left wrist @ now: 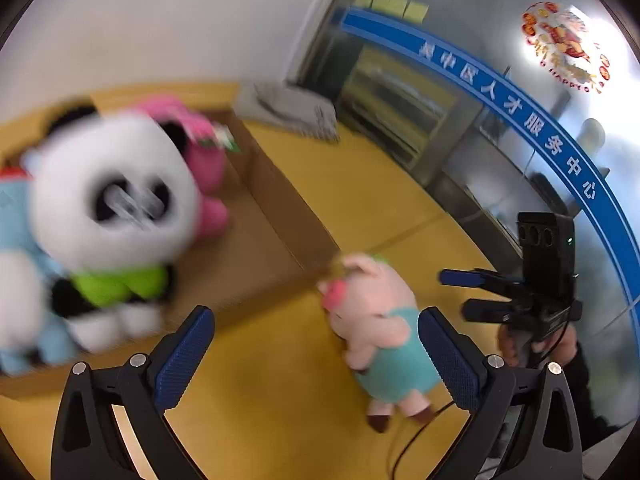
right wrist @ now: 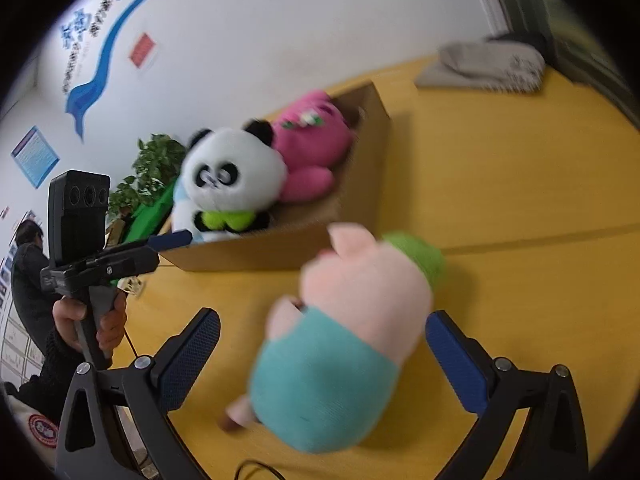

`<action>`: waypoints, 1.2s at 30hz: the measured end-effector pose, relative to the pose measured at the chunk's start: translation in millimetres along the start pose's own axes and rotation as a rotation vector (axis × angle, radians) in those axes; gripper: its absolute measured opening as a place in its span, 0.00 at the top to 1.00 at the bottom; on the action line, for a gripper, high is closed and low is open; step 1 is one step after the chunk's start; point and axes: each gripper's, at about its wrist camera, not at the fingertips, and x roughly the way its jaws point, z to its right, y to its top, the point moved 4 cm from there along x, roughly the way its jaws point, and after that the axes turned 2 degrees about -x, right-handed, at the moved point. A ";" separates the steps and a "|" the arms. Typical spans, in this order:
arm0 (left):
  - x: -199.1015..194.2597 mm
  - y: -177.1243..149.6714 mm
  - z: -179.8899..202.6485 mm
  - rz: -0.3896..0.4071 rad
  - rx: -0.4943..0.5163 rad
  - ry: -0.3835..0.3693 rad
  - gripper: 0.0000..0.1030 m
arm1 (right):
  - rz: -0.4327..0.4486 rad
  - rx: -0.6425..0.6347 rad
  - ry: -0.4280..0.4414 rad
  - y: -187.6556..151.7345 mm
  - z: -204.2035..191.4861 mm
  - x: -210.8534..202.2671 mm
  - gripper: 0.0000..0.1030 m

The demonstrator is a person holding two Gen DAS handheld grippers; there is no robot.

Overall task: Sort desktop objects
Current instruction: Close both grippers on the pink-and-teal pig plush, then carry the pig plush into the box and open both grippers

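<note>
A pink pig plush in a teal shirt [left wrist: 380,336] lies on the yellow table, just outside a cardboard box [left wrist: 288,216]. In the box sit a panda plush [left wrist: 112,192] with a green bib, a pink plush [left wrist: 200,152] and a light blue plush [left wrist: 12,216]. My left gripper [left wrist: 316,356] is open and empty, with the pig beside its right finger. My right gripper [right wrist: 324,364] is open with the pig [right wrist: 340,340] between its fingers, apart from the pads. The panda [right wrist: 232,176], pink plush [right wrist: 312,140] and box [right wrist: 360,184] show behind it. The right gripper also shows in the left wrist view [left wrist: 460,292].
A folded grey cloth [left wrist: 288,108] lies at the table's far corner; it shows in the right wrist view [right wrist: 488,64] too. A glass wall with a blue band [left wrist: 520,116] runs along the right. A potted plant [right wrist: 152,168] and a person [right wrist: 28,264] are beyond the box. A black cable [left wrist: 416,436] trails on the table.
</note>
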 end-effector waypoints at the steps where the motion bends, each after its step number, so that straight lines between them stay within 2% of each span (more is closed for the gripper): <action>1: 16.4 -4.9 2.0 -0.039 -0.026 -0.018 0.00 | -0.022 0.025 0.012 -5.9 5.7 5.6 0.00; 3: 49.1 -14.3 5.3 -0.106 -0.072 -0.040 0.00 | -0.068 0.061 0.026 -17.6 14.9 17.0 0.00; 5: 72.6 -20.0 11.9 -0.141 -0.084 -0.058 0.00 | -0.112 0.047 0.023 -26.6 14.7 28.0 0.00; 10: 106.4 -15.2 23.8 -0.148 -0.083 -0.058 0.00 | -0.139 -0.011 0.042 -34.3 -0.2 42.1 0.00; 14: 126.0 -7.2 23.4 -0.172 -0.086 -0.052 0.00 | -0.209 -0.117 0.028 -46.9 -16.3 50.7 0.03; 16: 124.0 -9.2 22.6 -0.184 -0.089 -0.045 0.01 | -0.250 -0.160 0.025 -56.7 -20.8 54.6 0.04; 21: 98.1 -14.0 20.8 -0.155 -0.058 0.014 0.01 | -0.224 -0.114 0.051 -61.7 -18.5 51.3 0.04; 23: 102.9 -9.7 14.8 -0.146 -0.048 0.044 0.00 | -0.198 -0.098 0.048 -59.7 -19.3 50.5 0.04; 25: 114.6 -8.0 10.3 -0.164 -0.070 0.006 0.01 | -0.172 -0.081 0.044 -57.7 -20.1 49.7 0.09; 27: 122.2 -7.2 9.6 -0.174 -0.091 -0.060 0.27 | -0.146 -0.064 0.041 -55.6 -20.8 48.8 0.15; 29: 116.7 -9.5 16.2 -0.179 -0.078 -0.074 0.32 | -0.120 -0.047 0.038 -53.6 -21.5 48.0 0.18; 31: 102.9 -17.5 26.8 -0.176 -0.035 -0.056 0.32 | -0.118 -0.050 0.036 -55.5 -28.3 49.5 0.18; 34: 72.4 -41.0 27.0 -0.171 -0.030 -0.020 0.32 | -0.126 -0.064 0.035 -60.4 -41.6 53.2 0.18; 36: 55.0 -55.7 13.1 -0.161 -0.069 0.007 0.27 | -0.131 -0.073 0.033 -63.7 -50.5 55.7 0.08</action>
